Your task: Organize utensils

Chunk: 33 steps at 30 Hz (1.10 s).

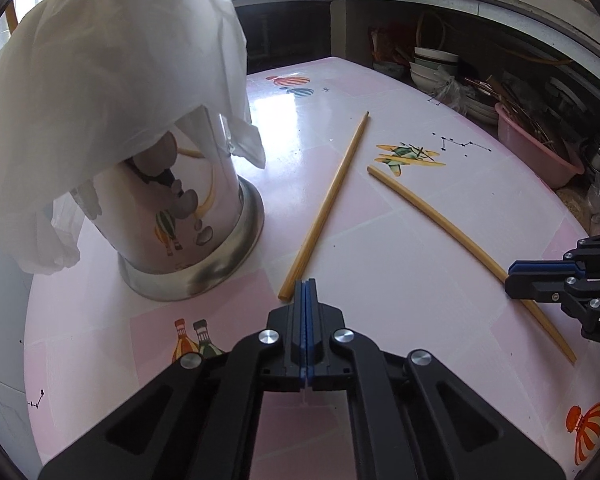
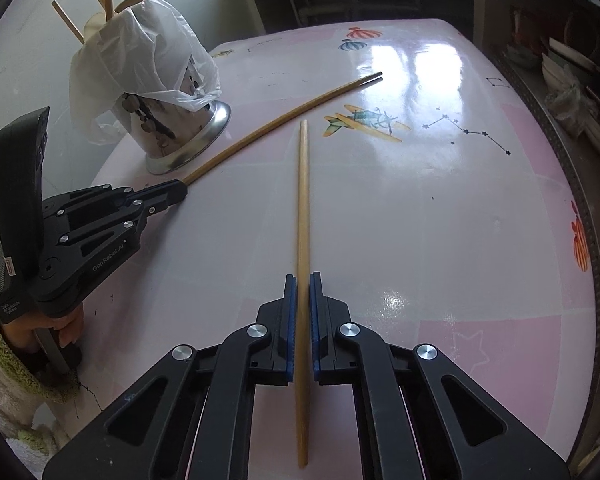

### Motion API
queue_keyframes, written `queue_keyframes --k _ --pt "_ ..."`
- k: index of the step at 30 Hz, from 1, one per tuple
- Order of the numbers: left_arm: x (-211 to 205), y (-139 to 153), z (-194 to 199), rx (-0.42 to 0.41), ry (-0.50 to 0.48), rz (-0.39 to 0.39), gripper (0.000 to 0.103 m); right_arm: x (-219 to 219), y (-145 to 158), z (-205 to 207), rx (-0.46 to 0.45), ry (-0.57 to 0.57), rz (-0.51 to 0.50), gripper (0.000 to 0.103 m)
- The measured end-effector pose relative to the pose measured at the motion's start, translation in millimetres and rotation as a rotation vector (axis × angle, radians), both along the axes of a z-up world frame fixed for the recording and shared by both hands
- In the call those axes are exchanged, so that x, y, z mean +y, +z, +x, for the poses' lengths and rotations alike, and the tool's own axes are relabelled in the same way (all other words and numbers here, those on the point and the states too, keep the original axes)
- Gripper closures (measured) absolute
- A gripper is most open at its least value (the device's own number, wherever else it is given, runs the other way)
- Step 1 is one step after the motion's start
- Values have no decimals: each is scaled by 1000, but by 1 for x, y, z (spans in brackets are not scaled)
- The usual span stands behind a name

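Right wrist view: pink table (image 2: 440, 240); right tongs (image 2: 302, 280) clamp one chopstick (image 2: 303, 200), left tongs (image 2: 182, 190) pinch another chopstick (image 2: 284, 114).

A pink tabletop (image 2: 440, 240) printed with balloons, an aeroplane (image 2: 364, 122) and star lines is spread beneath and ahead of the jaws. Beyond its far edge, ahead and to the right of the jaws, a dim shelf recess (image 1: 480, 60) is seen under a grey counter. Stacked white bowls (image 1: 434, 66) are kept there, and a pink plastic basin (image 1: 540, 148) filled with thin sticks is set just beside them.
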<state>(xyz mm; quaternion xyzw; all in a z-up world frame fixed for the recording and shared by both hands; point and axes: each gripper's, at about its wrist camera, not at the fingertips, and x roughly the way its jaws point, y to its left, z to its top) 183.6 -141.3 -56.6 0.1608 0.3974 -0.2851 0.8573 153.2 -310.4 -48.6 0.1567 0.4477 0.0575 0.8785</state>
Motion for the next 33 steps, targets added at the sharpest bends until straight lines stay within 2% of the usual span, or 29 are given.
queue_keyframes --k 8,10,14,20,24,27,33 --pt "26 1 -25 49 18 -23 103 -6 -2 -12 17 -18 34 99" --pt "33 4 -31 65 12 -50 103 -9 -2 -17 17 -21 45 99" --pt "30 17 -36 11 -45 -72 103 -10 -2 -23 19 -29 50 99" --pt "-3 19 -13 -46 -83 -62 97 -13 -3 -33 25 -48 60 98" --pt "-25 6 8 -59 -76 6 97 -18 -4 -40 29 -62 78 99" --pt "-33 -1 21 -32 -43 34 97 -20 -5 -41 26 -64 93 99" --pt "-30 -2 30 -4 -2 8 98 -23 -6 -40 23 -61 119 99"
